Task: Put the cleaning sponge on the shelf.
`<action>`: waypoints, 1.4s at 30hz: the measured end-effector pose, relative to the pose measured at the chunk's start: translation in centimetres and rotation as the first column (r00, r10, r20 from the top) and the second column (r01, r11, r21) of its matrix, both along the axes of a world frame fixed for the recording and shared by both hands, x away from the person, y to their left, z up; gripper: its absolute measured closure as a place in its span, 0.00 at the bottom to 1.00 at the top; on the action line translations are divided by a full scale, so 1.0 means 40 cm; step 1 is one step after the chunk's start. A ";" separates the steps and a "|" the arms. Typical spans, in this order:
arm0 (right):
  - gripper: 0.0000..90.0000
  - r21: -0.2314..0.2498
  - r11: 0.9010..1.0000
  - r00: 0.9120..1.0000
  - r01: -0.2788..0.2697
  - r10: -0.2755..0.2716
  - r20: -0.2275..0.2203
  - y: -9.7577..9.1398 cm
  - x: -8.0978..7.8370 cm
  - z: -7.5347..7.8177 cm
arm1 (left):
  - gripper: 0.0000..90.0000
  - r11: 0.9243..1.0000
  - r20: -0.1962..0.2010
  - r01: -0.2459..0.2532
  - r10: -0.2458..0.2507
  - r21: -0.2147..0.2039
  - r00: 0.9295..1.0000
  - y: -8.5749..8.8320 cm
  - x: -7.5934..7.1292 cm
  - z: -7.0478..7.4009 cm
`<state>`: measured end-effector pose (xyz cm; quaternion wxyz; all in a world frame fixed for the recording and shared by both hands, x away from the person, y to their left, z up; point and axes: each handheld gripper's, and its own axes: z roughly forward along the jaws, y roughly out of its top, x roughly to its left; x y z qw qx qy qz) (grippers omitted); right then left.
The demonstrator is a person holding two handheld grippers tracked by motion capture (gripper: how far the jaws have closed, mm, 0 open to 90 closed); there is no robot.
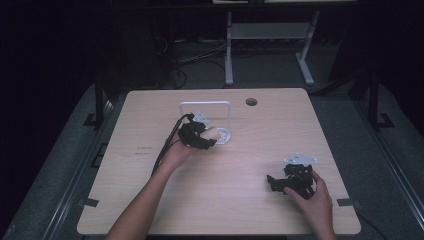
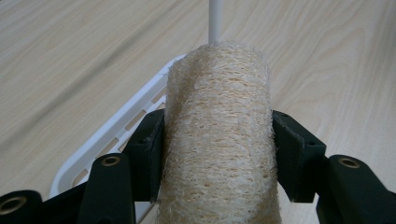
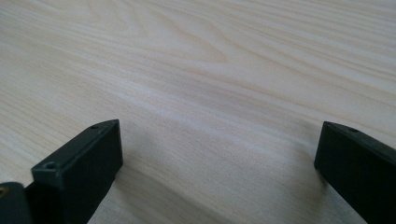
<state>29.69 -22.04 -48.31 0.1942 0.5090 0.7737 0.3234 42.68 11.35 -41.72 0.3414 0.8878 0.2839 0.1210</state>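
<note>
Scene: a person sits at a pale wooden worktop (image 1: 150,200), one hand-held gripper in each hand.
Left hand-held gripper (image 1: 210,142): clamped on a loofah sponge (image 2: 219,140), a tan, fibrous cylinder pinched at its sides between the two black jaws.
Where the sponge is: over the near edge of a white rack (image 1: 227,110) at the middle of the worktop, far half; in the left gripper view the rack's slotted white base (image 2: 116,135) lies just below and to the left, and a thin white upright rises behind the sponge.
Right hand-held gripper (image 1: 274,183): jaws spread wide with nothing between them, low over bare wood near the right front of the worktop, well apart from the rack.
Step in hand: likely carrying the sponge at the rack, either setting it in or lifting it out; I cannot tell which.
Next move: if placing, lower the sponge squarely onto the base, clear of the upright, then ease the jaws apart.
Writing: no brand, label or readable text anywhere.
</note>
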 end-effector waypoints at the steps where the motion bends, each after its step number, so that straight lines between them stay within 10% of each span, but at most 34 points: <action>1: 0.01 0.001 1.000 1.000 0.000 0.000 0.000 0.000 0.000 0.000 | 0.46 1.000 0.005 0.000 0.000 0.005 1.000 -0.001 0.005 -0.001; 42: 0.01 0.000 1.000 1.000 -0.001 0.001 0.001 0.000 0.000 0.000 | 0.37 0.998 -0.041 -0.040 0.043 0.056 0.998 -0.049 0.084 -0.075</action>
